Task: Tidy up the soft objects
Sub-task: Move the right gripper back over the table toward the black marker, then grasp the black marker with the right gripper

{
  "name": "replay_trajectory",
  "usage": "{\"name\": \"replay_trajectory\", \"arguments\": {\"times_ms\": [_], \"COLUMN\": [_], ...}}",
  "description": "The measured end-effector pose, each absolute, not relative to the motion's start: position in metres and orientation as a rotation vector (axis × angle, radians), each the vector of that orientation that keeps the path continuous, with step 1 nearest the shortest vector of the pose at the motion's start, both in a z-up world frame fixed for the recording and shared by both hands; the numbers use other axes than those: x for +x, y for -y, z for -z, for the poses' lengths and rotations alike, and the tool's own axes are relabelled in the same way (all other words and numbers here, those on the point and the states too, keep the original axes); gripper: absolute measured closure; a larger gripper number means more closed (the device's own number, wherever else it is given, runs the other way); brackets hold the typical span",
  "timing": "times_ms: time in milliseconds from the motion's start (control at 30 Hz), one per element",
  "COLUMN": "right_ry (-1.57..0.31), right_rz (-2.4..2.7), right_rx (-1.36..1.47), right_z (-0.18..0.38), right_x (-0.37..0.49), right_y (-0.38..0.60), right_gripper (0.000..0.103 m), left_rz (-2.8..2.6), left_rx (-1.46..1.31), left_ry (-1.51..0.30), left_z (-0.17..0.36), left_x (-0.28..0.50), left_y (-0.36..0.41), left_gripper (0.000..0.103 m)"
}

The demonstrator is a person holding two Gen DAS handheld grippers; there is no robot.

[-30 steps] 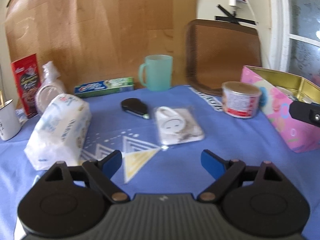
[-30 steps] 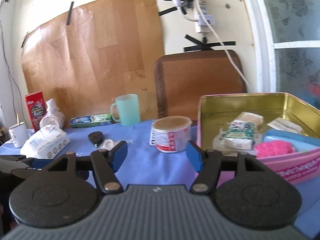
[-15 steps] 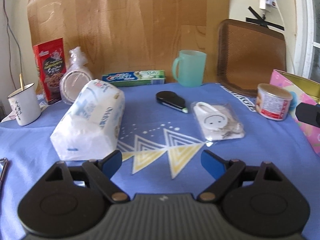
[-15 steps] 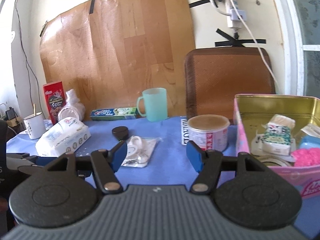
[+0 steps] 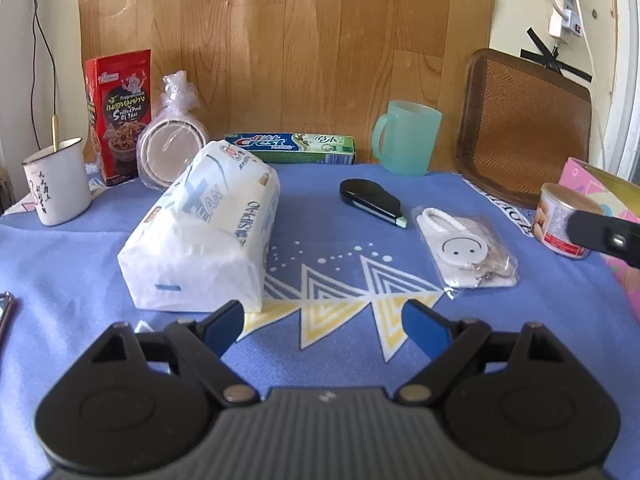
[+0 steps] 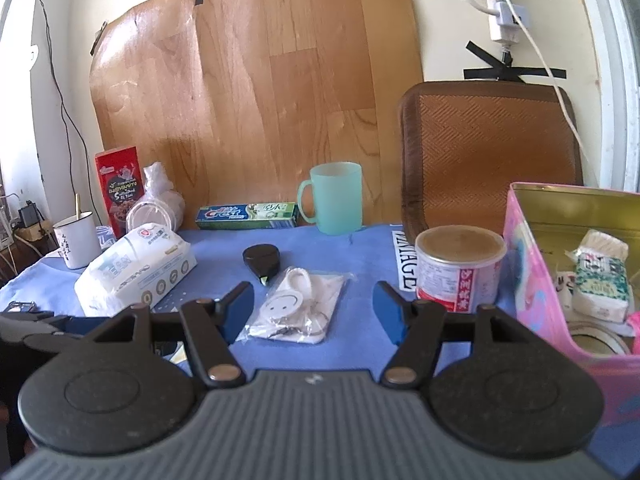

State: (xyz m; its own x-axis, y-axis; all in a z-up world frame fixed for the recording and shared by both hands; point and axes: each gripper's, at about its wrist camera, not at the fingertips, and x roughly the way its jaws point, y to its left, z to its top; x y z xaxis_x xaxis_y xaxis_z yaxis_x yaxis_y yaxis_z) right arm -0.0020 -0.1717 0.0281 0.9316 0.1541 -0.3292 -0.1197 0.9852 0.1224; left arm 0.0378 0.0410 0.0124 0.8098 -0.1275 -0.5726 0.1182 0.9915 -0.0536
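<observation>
A white soft tissue pack (image 5: 204,236) lies on the blue cloth, just ahead and left of my left gripper (image 5: 324,330), which is open and empty. The pack also shows in the right wrist view (image 6: 136,272). My right gripper (image 6: 314,306) is open and empty, above a clear bag holding a white smiley piece (image 6: 296,310). The pink tin box (image 6: 532,280) at the right holds a small tissue packet (image 6: 600,280) and other soft items. The bag also shows in the left wrist view (image 5: 464,252).
A labelled can (image 6: 460,268) stands beside the tin. A green mug (image 5: 408,142), toothpaste box (image 5: 292,148), red snack box (image 5: 120,112), bagged bowls (image 5: 172,148), white enamel cup (image 5: 58,180) and black gadget (image 5: 372,200) line the back. A brown chair back (image 6: 488,160) stands behind.
Both grippers have swung to the left. The tissue pack has come toward the middle of the left view and the tin box has slid to the right edge. Both stay open.
</observation>
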Motion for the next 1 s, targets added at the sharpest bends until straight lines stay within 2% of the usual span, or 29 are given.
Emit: {"name": "replay_trajectory", "arguments": {"times_ms": [233,667,700,767,1000], "right_ry": [-0.39,-0.735,-0.727,-0.728,-0.682], "right_rz": [-0.206,-0.32,-0.316,-0.328,-0.419], "right_rx": [0.091,0.106,0.088,0.008,-0.116], "right_z": [-0.033,0.002,0.002,0.002,0.001], "right_x": [0.054,0.215,0.217,0.214,0.175], "right_y": [0.167,0.112,0.108,0.097,0.09], "right_gripper": [0.033,0.032,0.036,0.055,0.058], "left_rz": [0.135,0.114,0.113,0.111,0.101], "left_rx": [-0.062,-0.06,-0.06,-0.059,-0.056], "left_ry": [-0.598,-0.636,-0.638,-0.641,-0.642], "left_z": [-0.012,-0.008,-0.007,-0.007,-0.007], "left_x": [0.037,0.044,0.045,0.046,0.047], "left_y": [-0.048,-0.046,-0.046,-0.046,-0.046], "left_gripper": [0.014,0.014,0.013,0.013,0.013]}}
